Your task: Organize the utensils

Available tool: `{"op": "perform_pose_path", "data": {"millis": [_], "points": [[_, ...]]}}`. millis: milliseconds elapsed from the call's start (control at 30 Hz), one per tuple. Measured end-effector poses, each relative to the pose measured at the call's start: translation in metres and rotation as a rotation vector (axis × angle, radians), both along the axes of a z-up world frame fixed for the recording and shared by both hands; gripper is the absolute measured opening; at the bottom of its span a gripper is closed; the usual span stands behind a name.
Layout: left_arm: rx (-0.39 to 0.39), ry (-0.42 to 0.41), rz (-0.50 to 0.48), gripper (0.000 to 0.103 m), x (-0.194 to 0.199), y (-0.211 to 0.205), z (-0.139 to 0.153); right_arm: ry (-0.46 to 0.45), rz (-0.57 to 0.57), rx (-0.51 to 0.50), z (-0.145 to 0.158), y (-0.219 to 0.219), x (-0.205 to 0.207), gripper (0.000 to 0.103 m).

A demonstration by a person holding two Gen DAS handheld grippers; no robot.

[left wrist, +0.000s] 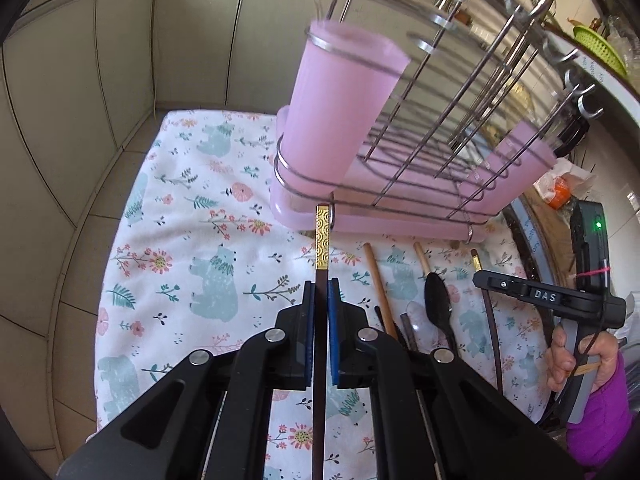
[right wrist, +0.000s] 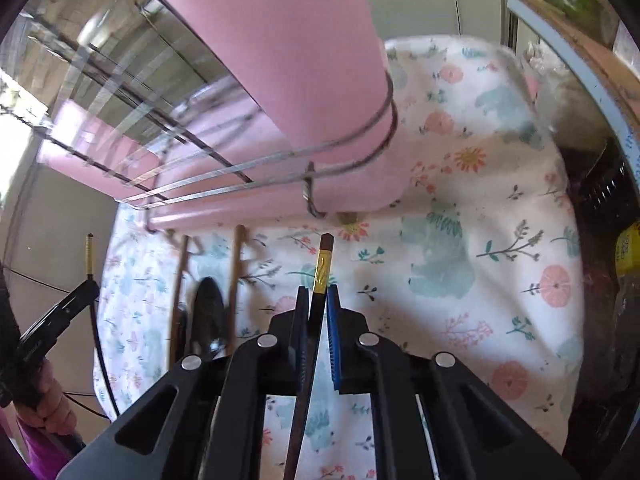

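Observation:
My left gripper (left wrist: 321,286) is shut on a dark chopstick with a gold end (left wrist: 322,240), which points up toward the wire dish rack (left wrist: 420,168) and its left pink utensil cup (left wrist: 340,108). My right gripper (right wrist: 318,294) is shut on a second gold-banded dark chopstick (right wrist: 323,264), below the rack's other pink cup (right wrist: 304,60). On the floral cloth (left wrist: 192,248) lie wooden-handled utensils (left wrist: 378,284), a black spoon (left wrist: 438,300) and another dark chopstick (left wrist: 490,312). The right gripper (left wrist: 484,279) also shows at the left wrist view's right edge.
The rack stands on a pink drip tray (left wrist: 400,216) at the back of the cloth. A tiled wall (left wrist: 100,80) is at the left. A green basket (left wrist: 600,48) and clutter sit at the far right. The cloth's right side (right wrist: 500,240) is bare.

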State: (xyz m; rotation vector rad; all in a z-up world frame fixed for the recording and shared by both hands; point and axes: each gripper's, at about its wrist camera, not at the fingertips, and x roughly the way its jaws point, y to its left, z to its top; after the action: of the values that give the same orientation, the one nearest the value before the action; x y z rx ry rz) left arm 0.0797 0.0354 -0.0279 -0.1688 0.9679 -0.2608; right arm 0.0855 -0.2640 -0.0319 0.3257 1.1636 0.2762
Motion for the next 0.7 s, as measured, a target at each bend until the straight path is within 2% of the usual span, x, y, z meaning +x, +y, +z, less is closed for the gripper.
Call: {"op": "perform_pose_path", "data": {"millis": [67,167,400,533,700], "points": [[-0.015,-0.03,0.004,0.005,-0.006,0.002,0.009,-0.066,0.002,0.017,0.018,-0.003,-0.011,0.007],[-0.027,-0.119,0.016,0.005,-0.016,0.006,0.029,-0.172,0.005,0.033,0.046,-0.003,-0.022,0.006],[-0.072,-0.381,0.065,0.005,-0.039,0.016,0.099,-0.472,-0.045,0.006,0.134,-0.012,-0.049,0.006],[-0.117,-0.495,0.094,0.005,-0.04,0.019,0.141,-0.625,-0.084,0.002,0.182,-0.018,-0.06,0.006],[-0.133,-0.621,0.113,0.005,-0.039,0.02,0.19,-0.832,-0.166,-0.015,0.242,-0.034,-0.063,0.006]]}}
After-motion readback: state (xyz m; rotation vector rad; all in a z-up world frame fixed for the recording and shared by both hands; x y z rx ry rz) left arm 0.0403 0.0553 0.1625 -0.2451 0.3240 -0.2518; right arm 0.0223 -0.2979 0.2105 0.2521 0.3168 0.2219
